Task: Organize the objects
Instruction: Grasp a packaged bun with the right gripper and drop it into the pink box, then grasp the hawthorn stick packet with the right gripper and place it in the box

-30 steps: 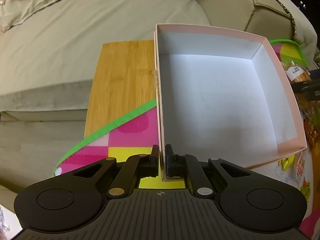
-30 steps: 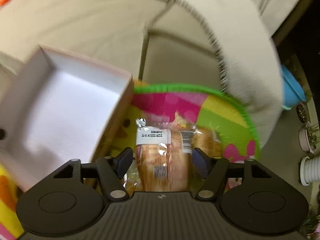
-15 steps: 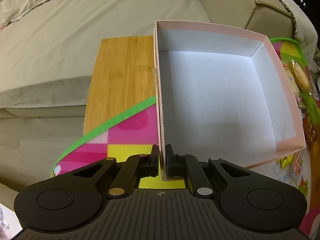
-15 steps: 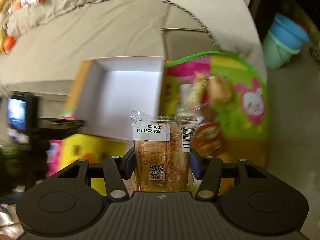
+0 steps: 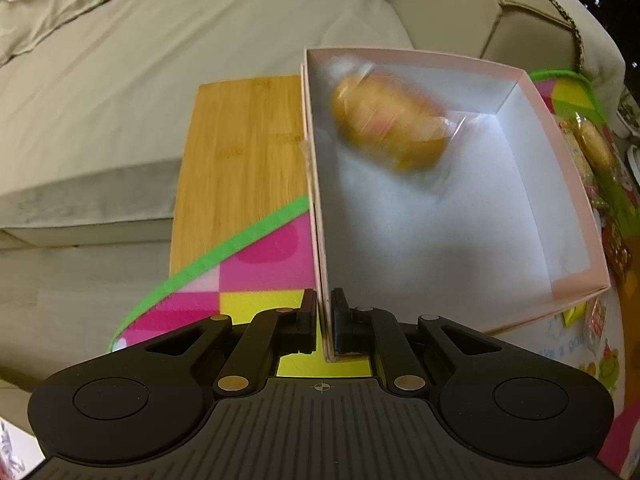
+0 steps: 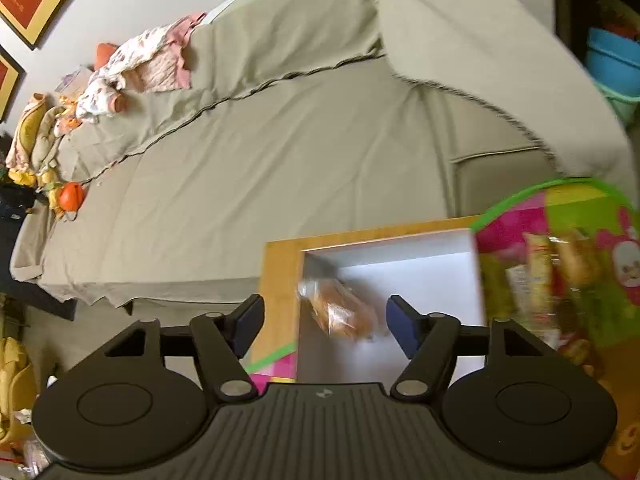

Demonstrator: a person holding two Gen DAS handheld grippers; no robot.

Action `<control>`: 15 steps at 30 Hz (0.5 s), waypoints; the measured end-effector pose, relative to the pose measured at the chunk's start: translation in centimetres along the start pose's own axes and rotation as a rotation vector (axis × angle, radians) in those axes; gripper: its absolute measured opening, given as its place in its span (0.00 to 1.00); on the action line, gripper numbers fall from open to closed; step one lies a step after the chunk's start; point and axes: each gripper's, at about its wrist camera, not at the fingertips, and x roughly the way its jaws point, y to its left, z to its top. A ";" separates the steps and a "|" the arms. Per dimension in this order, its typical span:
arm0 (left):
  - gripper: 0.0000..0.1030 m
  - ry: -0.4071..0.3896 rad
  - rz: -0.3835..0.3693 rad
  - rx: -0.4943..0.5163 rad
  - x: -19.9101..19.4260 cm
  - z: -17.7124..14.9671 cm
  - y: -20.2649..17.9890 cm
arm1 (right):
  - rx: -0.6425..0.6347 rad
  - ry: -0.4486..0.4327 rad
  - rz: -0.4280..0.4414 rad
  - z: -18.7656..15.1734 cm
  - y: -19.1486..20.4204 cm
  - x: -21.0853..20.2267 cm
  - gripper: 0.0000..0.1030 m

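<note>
Inside the box (image 5: 460,208), near its far left corner, lies the wrapped bun (image 5: 390,126), blurred in both views, so whether it has settled or is in mid-fall I cannot tell. It looks light and soft, its clear wrapper slick and crinkly; a hard squeeze would likely crush it, so a gentle grip across the middle of the loaf seems safest, not the loose wrapper ends. The box looks like thin card: light, stiff enough along its walls, likely to flex if lifted by one side.

The left tongs (image 5: 325,320) are clamped on the box's near left wall, one finger outside, one inside. The right tongs (image 6: 324,320) stand wide apart, empty, above the box with the bun (image 6: 340,312) seen between the fingers.

Under the box are a bright mat (image 5: 240,276) and a bamboo bench (image 5: 240,152), with a sofa (image 5: 160,60) beyond.

The left view shows the clamp on the wall and the whole box floor. The right view alone shows more wrapped snacks (image 6: 548,280) on the mat beside the box, clothes and toys along the sofa, and a blue tub (image 6: 612,60) at right.
</note>
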 end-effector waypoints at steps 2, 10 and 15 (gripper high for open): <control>0.09 -0.002 0.007 0.005 0.0 0.0 -0.1 | 0.006 -0.001 -0.040 -1.0 -1.9 -0.8 0.70; 0.09 0.010 0.041 0.020 0.3 0.2 -0.7 | -0.048 0.075 -0.311 -8.8 -10.2 -4.0 0.70; 0.09 0.018 0.065 0.027 0.2 0.2 -1.1 | -0.063 0.112 -0.368 -11.8 -14.8 -4.7 0.70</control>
